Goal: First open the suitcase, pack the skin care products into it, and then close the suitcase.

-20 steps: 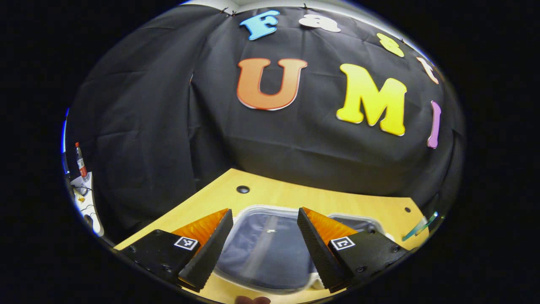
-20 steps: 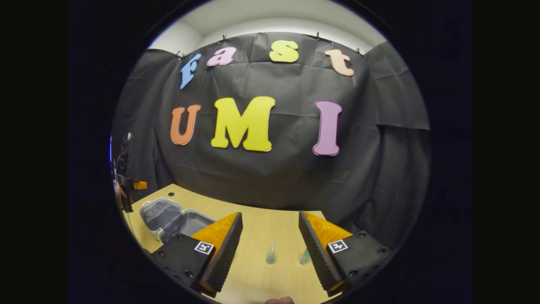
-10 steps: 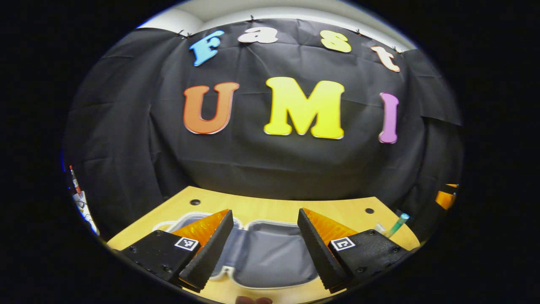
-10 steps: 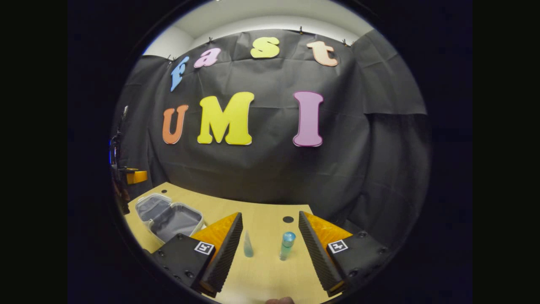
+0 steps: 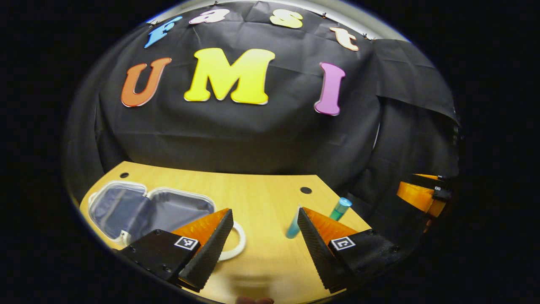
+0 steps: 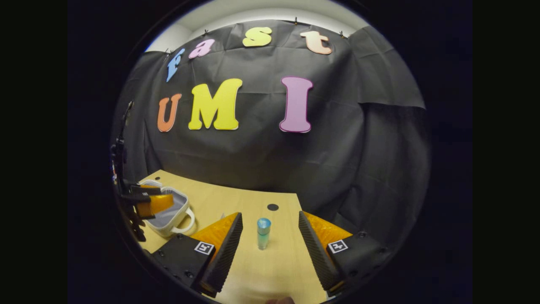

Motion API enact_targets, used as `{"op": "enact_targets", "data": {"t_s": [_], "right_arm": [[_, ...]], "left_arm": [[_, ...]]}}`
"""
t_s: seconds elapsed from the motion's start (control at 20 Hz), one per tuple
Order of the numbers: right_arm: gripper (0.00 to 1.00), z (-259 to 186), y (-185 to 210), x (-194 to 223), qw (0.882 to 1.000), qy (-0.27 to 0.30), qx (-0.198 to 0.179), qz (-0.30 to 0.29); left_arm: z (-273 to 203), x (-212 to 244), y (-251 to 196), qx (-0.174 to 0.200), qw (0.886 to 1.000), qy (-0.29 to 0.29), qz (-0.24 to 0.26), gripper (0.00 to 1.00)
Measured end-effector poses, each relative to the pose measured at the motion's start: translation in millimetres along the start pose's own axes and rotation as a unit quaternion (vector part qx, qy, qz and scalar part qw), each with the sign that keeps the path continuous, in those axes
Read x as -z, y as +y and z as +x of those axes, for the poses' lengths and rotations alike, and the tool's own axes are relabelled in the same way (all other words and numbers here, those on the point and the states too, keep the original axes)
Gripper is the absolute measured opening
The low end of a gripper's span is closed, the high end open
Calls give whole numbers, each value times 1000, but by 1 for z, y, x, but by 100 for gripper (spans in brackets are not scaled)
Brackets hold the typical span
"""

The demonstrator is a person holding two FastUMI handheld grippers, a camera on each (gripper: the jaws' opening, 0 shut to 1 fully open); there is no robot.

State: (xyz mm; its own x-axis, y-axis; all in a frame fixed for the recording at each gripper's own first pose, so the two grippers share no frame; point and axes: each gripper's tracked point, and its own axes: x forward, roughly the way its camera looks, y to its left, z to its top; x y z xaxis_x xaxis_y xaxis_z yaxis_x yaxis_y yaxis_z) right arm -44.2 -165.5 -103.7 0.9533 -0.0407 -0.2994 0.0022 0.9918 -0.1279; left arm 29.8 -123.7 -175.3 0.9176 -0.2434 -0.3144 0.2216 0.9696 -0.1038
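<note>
The suitcase (image 5: 126,204) lies open on the wooden table (image 5: 253,194), white-rimmed with a grey lining and nothing inside; its white handle (image 5: 237,249) points toward me. My left gripper (image 5: 265,210) is open, to the right of the case. A slim teal tube (image 5: 292,229) stands by its right finger, with a teal capped bottle (image 5: 341,207) beyond. In the right gripper view that bottle (image 6: 263,233) stands upright ahead, centred between the fingers of my open right gripper (image 6: 270,213). The suitcase (image 6: 175,215) sits at far left there, the left gripper (image 6: 162,202) hovering over it.
A round cable hole (image 6: 273,207) lies just behind the bottle, and another hole (image 5: 124,175) sits at the table's far left corner. The black cloth wall closes off the back. The right gripper (image 5: 415,192) hangs past the table's right edge in the left gripper view.
The left gripper has swung right, so the open suitcase slid from between its fingers to its left. The right gripper has turned and closed in, so the teal bottle is centred between its fingers.
</note>
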Motion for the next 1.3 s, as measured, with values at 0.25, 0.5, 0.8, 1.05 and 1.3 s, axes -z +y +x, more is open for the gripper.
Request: {"op": "enact_targets", "data": {"t_s": [0.25, 0.5, 0.8, 1.05, 1.3], "right_arm": [[79, -2, -23, 22, 1000, 29, -1, 4], [79, -1, -50, 46, 998, 60, 13, 19], [79, 11, -71, 72, 995, 90, 28, 31], [79, 24, -74, 79, 994, 96, 25, 39], [79, 37, -71, 79, 995, 94, 13, 33]], "left_arm": [[52, 50, -46, 22, 999, 37, 7, 98], [101, 97, -49, 0, 997, 80, 8, 98], [145, 131, -36, -33, 993, 114, 15, 98], [160, 143, -33, -38, 990, 136, 10, 86], [166, 146, -34, -37, 989, 143, 30, 64]]}}
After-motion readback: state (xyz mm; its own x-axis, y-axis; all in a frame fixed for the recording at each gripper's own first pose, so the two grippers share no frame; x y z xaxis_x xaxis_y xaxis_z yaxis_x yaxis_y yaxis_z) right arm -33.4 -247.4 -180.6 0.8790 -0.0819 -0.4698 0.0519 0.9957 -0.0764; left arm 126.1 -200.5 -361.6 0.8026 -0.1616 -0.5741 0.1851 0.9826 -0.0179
